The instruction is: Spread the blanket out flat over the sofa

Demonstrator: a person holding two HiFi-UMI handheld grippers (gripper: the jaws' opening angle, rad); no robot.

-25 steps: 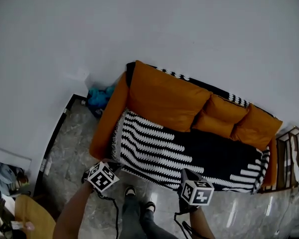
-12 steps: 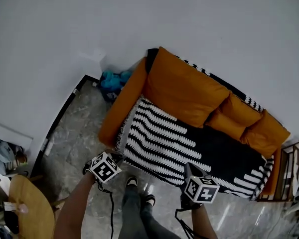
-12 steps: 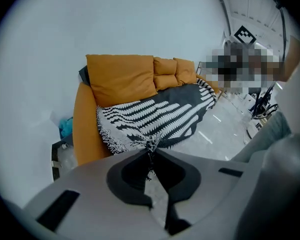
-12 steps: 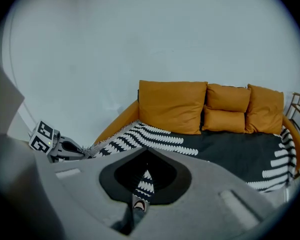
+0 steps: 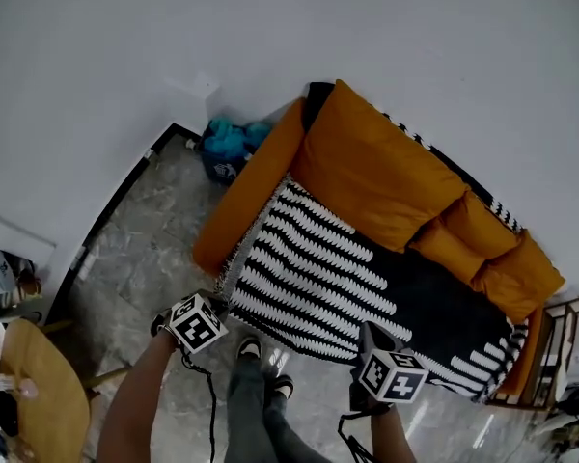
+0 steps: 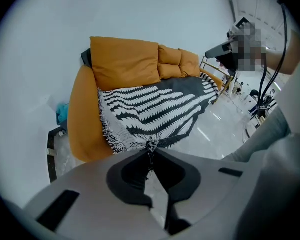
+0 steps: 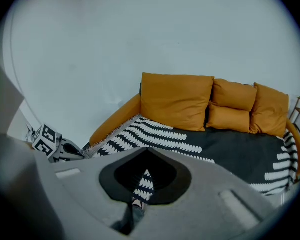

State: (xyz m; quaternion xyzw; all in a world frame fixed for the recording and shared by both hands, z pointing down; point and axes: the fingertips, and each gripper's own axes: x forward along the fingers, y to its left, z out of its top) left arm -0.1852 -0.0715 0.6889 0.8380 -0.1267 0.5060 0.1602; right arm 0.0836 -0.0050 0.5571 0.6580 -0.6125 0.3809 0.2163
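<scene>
Head view is steep, so I only get the marker cubes and the tops of both grippers; the actual pinch is tucked under them. The left gripper (image 5: 220, 304) is clamped on the blanket (image 5: 318, 268) at its fringed corner by the armrest, and in the left gripper view the tassels poke out right where the jaws meet. The right gripper (image 5: 367, 334) is shut on the front hem further along, with striped cloth running down into its jaws in the right gripper view.

The blanket is a knit-looking black throw with white zigzag stripes, lying across the seat of the orange sofa (image 5: 246, 196). A strip of it also peeks out behind the puffy back cushions (image 5: 381, 177), the rest hidden there. The sofa's far end is partly cut off by a wooden rack (image 5: 550, 355). The floor (image 5: 145, 249) is glossy marbled stone. A blue bundle (image 5: 227, 143) by the wall is too crumpled to identify. The cube markers are plain black-and-white squares.
</scene>
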